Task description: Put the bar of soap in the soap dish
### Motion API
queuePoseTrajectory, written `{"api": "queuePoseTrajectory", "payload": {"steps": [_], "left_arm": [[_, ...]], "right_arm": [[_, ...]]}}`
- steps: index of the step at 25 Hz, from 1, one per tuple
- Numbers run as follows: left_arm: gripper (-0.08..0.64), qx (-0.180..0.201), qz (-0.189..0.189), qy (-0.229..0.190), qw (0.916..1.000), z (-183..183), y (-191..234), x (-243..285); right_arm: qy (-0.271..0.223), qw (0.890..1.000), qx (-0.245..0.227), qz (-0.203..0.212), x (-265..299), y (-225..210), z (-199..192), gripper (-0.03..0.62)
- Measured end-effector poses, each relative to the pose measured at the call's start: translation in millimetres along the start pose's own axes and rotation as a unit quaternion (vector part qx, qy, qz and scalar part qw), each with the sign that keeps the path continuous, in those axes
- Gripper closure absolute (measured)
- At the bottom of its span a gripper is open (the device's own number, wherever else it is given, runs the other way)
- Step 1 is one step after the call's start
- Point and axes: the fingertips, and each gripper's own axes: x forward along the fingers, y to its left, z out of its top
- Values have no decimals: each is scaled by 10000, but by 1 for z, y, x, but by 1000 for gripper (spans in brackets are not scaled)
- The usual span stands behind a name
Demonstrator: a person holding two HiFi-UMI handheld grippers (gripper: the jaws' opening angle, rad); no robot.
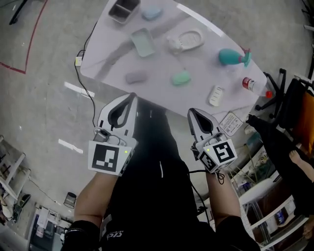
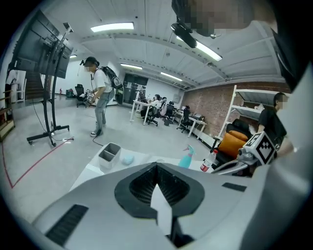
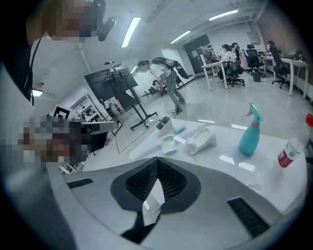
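On the white table (image 1: 113,54) lie a green bar of soap (image 1: 181,78), a grey bar (image 1: 136,77) and a pale blue bar (image 1: 152,12). A mint soap dish (image 1: 143,41) and a white ribbed soap dish (image 1: 185,40) sit between them. In the right gripper view the mint soap dish (image 3: 168,144) and the white dish (image 3: 201,139) lie ahead. My left gripper (image 1: 131,95) and right gripper (image 1: 192,112) hover short of the table's near edge, both shut and empty, their jaws meeting at the tips.
A grey two-part bin (image 1: 123,10) stands at the far corner. A teal spray bottle (image 1: 233,57), a red-capped bottle (image 1: 254,86) and a small white object (image 1: 216,95) sit at the right. A cable (image 1: 86,88) runs on the floor left of the table. People stand behind.
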Motion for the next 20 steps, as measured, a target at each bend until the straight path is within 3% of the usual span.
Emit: {"api": "queuePoseTrajectory", "payload": {"steps": [7,10,13,15,17,20], "left_arm": [[552,-36,47,297,9995,-38,20,14],[552,-138,160,344,9992,-54,34,24],[552,-263,174,356,9989,-70,38,30],[552,-361,160,406,9984,-80,36,29],[552,-439,146,470,9978,-90,34,26],[552,-521,165,508,9972,-101,34,24]], "right_arm": [[192,9991,-367,83,39,-36,-21,584],[624,9946,-831,69,65,-55,-43,584],[1094,9833,-1447,137,93,-76,-66,584],[1461,9698,-1941,211,110,-87,-79,560],[1845,9488,-2539,348,125,-94,-89,479],[2369,9004,-3617,495,144,-107,-100,395]]}}
